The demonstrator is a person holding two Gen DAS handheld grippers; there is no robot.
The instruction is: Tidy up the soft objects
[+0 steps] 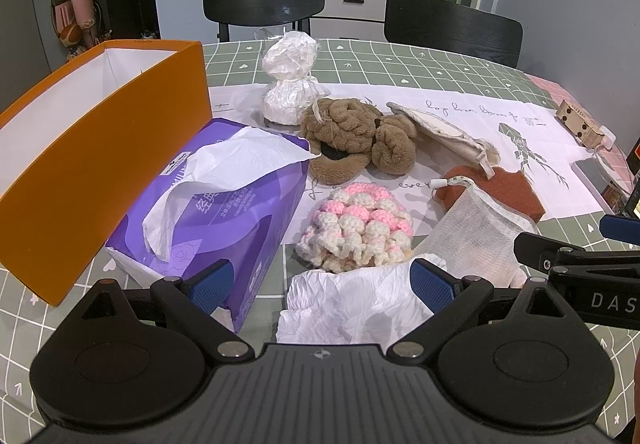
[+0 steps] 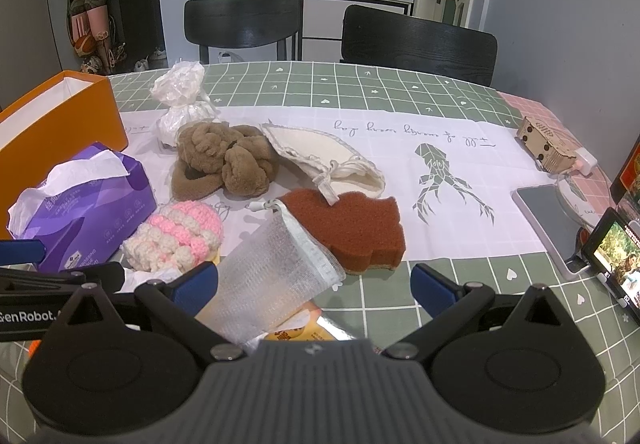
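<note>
The left gripper [image 1: 324, 284] hangs low over the table [image 1: 400, 60] with its two blue fingers spread wide, and it holds nothing. A crumpled white tissue [image 1: 352, 300] lies on the table between those fingers. The right gripper [image 2: 316, 286] is spread wide too, and it holds nothing. A white mesh pouch [image 2: 272, 268] lies just in front of its left finger.

The soft things sit in a bunch in the middle of the table. A pink and white knitted ball [image 1: 356, 228] is just past the tissue. A purple tissue pack [image 1: 216, 200] is to its left, with a tissue sticking out of the top. The pack sits right beside an open orange box [image 1: 100, 164]. Behind the knitted ball is a fuzzy brown plush [image 1: 352, 140]. A knotted white plastic bag [image 1: 290, 80] stands behind the plush. A cream cloth pouch [image 2: 320, 156] lies to the right of the plush. A rusty brown sponge [image 2: 352, 228] lies near it, with the mesh pouch on its left edge.
</note>
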